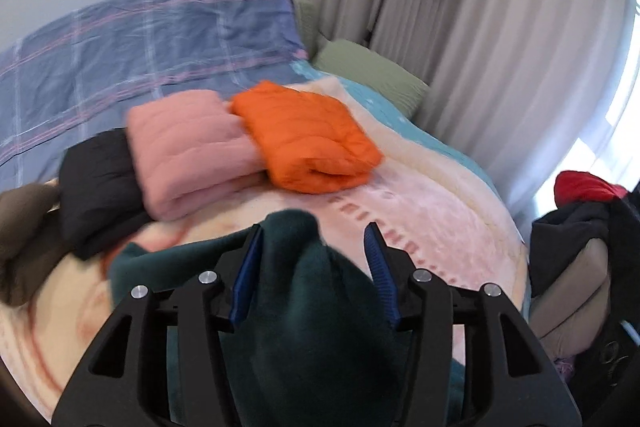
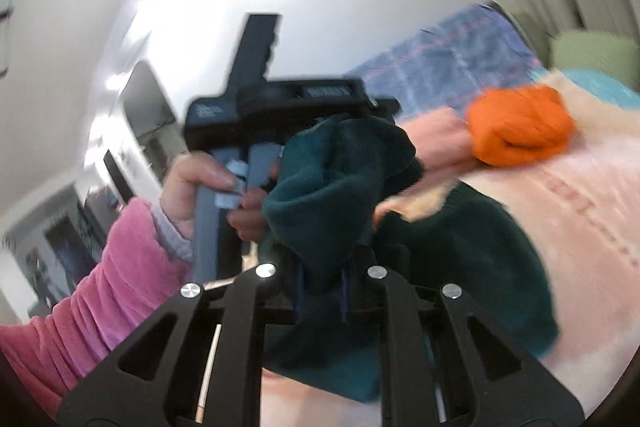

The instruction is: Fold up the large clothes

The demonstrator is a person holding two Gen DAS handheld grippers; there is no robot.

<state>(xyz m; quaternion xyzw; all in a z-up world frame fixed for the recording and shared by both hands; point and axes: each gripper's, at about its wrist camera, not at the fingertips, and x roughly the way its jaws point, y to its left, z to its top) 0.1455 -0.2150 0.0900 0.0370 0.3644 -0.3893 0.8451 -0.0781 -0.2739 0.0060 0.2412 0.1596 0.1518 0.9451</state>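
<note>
1. A dark green garment [image 1: 304, 307] hung bunched between the fingers of the left gripper [image 1: 316, 239], which stood partly apart; its blue pads [image 1: 378, 259] flanked the cloth, and whether they pressed on it could not be told.
2. In the right wrist view, the right gripper [image 2: 322, 283] had its fingers drawn narrow on a fold of the same green garment [image 2: 340, 179], the rest of it trailing onto the bed [image 2: 560, 227].
3. A hand [image 2: 188, 187] in a pink sleeve [image 2: 100, 287] gripped the handle of the left gripper, seen just beyond the raised cloth.
4. Behind the garment, three folded items lay side by side on the bed's pale pink blanket [image 1: 440, 203]: a black one [image 1: 100, 195], a pink one [image 1: 192, 155] and an orange one [image 1: 308, 135], the orange resting partly on the pink.
5. A blue plaid quilt [image 1: 140, 47] and a green pillow [image 1: 368, 71] sat at the far end, near pale curtains [image 1: 480, 27].
6. Dark and red clothes [image 1: 580, 203] were heaped at the right edge of the left wrist view.
</note>
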